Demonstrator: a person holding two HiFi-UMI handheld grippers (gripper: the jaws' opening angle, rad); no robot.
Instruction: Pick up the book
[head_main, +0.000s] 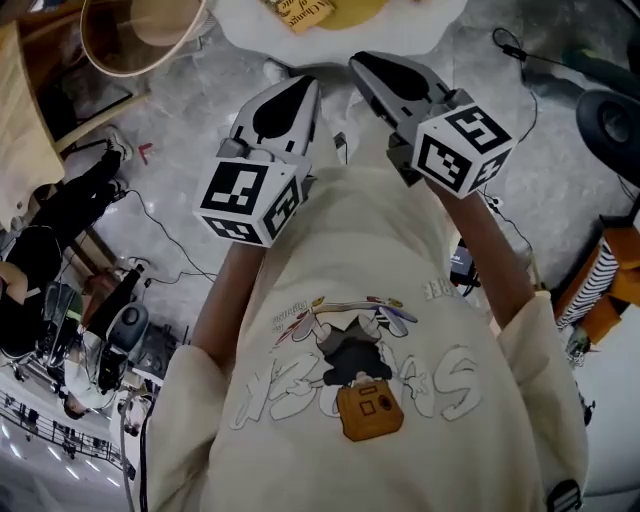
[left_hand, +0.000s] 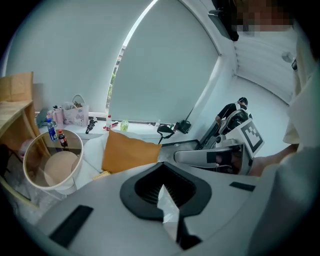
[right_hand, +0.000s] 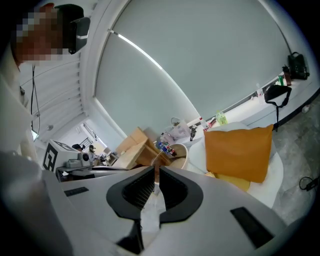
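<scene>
The person's cream T-shirt (head_main: 400, 260) filled the lower half of the head view. Just above it both grippers were held in front of the chest, pointing toward twelve o'clock. The left gripper (head_main: 308, 84) had its jaws together, and its own view showed the dark pads meeting with nothing caught between them. The right gripper (head_main: 360, 64), at about two o'clock from the left one, was likewise closed and empty.

The book (head_main: 300, 12), a yellowish paperback with print on its cover, lay at twelve o'clock at the very top edge of the head view. It rested on a white padded surface (head_main: 420, 30), well apart from both grippers. In the right gripper view an orange pillow (right_hand: 239, 152) stood on that surface, with what looked like the same book lying at six o'clock from it. A round basket (head_main: 110, 62) sat on the floor at eleven o'clock.

By these views the task had hardly begun: the book was untouched and neither gripper was near it. What remained was the whole pick: carrying a gripper forward to the book, parting its jaws, closing them on an edge and lifting.
</scene>
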